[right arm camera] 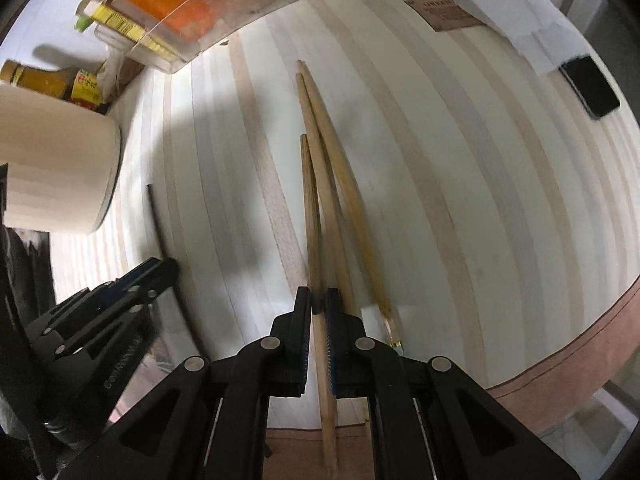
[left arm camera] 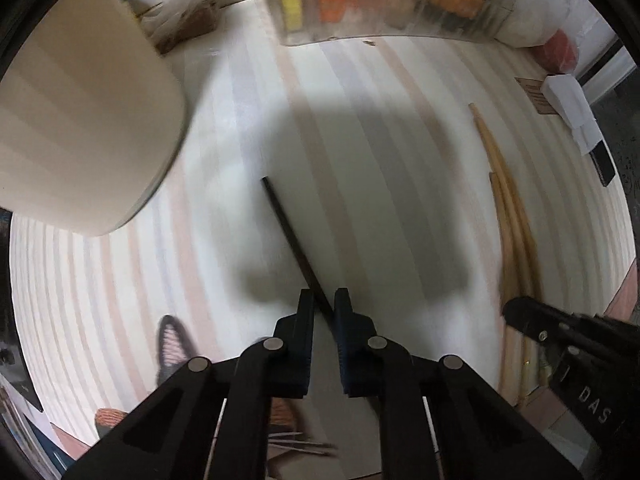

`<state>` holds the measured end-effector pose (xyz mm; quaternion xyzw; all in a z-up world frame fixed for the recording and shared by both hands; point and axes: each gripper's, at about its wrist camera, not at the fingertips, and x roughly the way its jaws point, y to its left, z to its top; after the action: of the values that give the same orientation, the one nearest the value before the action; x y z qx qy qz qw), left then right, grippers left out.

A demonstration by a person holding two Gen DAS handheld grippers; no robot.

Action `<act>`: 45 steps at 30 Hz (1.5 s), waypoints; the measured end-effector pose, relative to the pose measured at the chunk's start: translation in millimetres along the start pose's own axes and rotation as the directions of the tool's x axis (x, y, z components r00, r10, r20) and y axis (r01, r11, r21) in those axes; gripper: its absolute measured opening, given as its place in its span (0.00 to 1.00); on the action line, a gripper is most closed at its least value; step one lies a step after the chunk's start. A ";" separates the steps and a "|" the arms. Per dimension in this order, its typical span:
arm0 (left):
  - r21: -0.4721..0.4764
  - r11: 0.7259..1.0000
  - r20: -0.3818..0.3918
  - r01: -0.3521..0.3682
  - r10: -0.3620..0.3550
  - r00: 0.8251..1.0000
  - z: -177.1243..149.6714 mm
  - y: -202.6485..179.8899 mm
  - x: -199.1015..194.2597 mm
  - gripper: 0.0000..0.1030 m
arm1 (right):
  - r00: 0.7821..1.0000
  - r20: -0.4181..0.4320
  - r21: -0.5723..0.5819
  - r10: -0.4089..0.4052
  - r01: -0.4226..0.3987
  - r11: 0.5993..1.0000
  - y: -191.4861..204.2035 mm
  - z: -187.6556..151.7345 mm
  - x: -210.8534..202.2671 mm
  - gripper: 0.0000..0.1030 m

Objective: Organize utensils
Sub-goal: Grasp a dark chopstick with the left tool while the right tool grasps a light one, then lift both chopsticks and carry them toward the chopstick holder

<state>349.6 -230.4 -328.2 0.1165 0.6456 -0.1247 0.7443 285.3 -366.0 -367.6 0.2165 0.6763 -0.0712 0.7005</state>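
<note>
The surface (right arm camera: pixel 460 200) is showing pale striped wood with a smooth, faintly glossy finish. The three chopsticks (right arm camera: pixel 320 184) are looking like bare matt wood, one with a shiny tip. The thin stick (left arm camera: pixel 288 232) is reading matt black. The fingers (right arm camera: pixel 302 320) are looking like matt black plastic with metal pins. The tub (left arm camera: pixel 80 120) is appearing smooth, cream and matt; the bin (left arm camera: pixel 380 12) is showing clear glossy plastic

three wooden chopsticks (right arm camera: pixel 320 184), one black chopstick (left arm camera: pixel 294 242), one cream pot (left arm camera: pixel 84 128)

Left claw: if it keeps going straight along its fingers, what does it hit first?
Likely nothing nearby: the left claw, shut on the black chopstick, faces bare striped tabletop. The clear plastic organizer comes first, though depth is unclear.
</note>
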 end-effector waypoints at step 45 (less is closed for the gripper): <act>-0.305 0.947 -0.023 -0.103 0.101 0.995 -113.8 181.9 -13.7 0.10 | 0.973 -0.088 -0.311 -0.212 0.176 0.934 172.6 -41.8 38.7 0.08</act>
<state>302.9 -20.5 -328.2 0.0338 0.6528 0.0156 0.7566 317.6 -187.1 -369.3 0.0431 0.7383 -0.0229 0.6727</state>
